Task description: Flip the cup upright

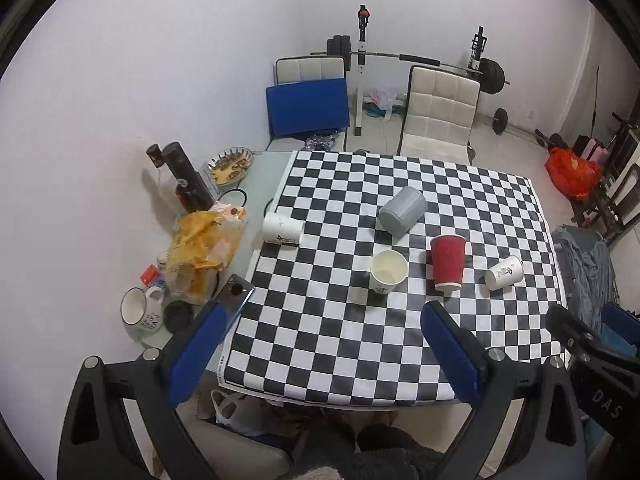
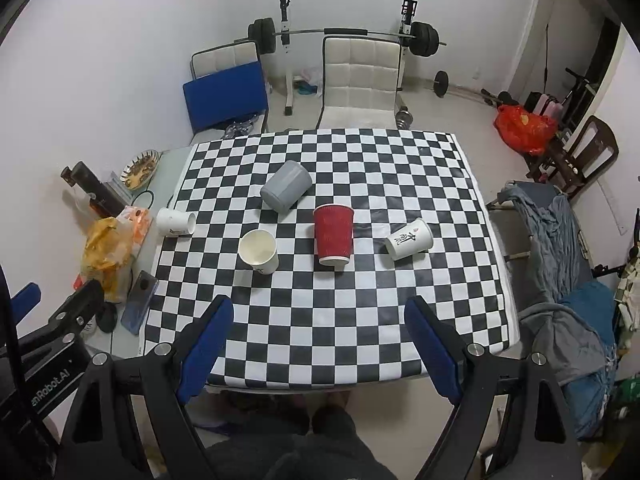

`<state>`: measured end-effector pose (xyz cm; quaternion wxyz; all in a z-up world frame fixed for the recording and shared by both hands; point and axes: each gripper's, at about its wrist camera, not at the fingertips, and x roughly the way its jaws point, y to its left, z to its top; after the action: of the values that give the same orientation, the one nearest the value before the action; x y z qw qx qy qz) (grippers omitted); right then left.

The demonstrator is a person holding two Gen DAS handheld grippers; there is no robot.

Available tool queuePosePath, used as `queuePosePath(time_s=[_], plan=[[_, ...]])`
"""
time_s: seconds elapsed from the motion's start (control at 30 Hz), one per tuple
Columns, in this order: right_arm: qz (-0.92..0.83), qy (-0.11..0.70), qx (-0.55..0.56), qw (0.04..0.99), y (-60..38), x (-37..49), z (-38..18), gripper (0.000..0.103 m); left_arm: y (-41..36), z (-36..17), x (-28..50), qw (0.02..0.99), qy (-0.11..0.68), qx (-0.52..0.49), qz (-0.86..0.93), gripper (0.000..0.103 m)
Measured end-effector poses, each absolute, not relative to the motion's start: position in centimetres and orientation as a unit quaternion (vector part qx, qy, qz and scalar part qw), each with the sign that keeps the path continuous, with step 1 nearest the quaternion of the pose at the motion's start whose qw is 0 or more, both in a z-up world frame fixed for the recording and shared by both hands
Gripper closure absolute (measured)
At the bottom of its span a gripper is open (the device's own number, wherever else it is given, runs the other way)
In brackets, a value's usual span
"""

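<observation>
On the checkered cloth (image 2: pixel 320 320) a red ribbed paper cup (image 2: pixel 333 234) stands upside down near the middle; it also shows in the left wrist view (image 1: pixel 448 262). A white paper cup (image 2: pixel 259 251) (image 1: pixel 388 271) stands upright to its left. A grey cup (image 2: pixel 286 186) (image 1: pixel 402 211) lies on its side behind them. A white printed cup (image 2: pixel 409 239) (image 1: pixel 503 273) lies on its side to the right. Another white cup (image 2: pixel 175 222) (image 1: pixel 282 229) lies at the cloth's left edge. My left gripper (image 1: pixel 324 328) and right gripper (image 2: pixel 318 320) are open and empty, above the near table edge.
Left of the cloth are a yellow bag (image 1: pixel 200 256), a phone (image 1: pixel 236 294), a mug (image 1: pixel 142 310), dark bottles (image 1: pixel 184 178) and a snack plate (image 1: pixel 230 164). Chairs (image 2: pixel 360 80) and a barbell rack (image 2: pixel 340 32) stand behind the table. Clothes (image 2: pixel 560 240) lie to the right.
</observation>
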<state>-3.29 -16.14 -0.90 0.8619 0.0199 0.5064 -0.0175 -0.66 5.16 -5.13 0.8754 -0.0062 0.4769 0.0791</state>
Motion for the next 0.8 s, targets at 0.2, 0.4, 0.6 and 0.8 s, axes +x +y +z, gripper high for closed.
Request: queuePosePath(time_s=[0.2, 0.4, 0.6, 0.8], plan=[[-0.017, 0.501, 0.014, 0.865, -15.6, -4.0, 1.1, 0.014, 5.6, -3.8, -1.2, 0.879, 0.469, -0.010, 0.078, 0.003], [-0.017, 0.494, 0.010, 0.869, -15.1, -4.4, 2.5, 0.014, 5.9, -3.3, -1.4, 0.881, 0.467, -0.011, 0.075, 0.003], [-0.018, 0.493, 0.008, 0.870, -15.0, -4.5, 2.8, 0.014, 6.0, -2.9, -1.5, 0.883, 0.464, -0.013, 0.070, 0.003], [-0.021, 0.490, 0.006, 0.871, -15.0, -4.6, 3.1, 0.014, 5.9, -2.8, -1.5, 0.883, 0.464, -0.013, 0.069, 0.003]])
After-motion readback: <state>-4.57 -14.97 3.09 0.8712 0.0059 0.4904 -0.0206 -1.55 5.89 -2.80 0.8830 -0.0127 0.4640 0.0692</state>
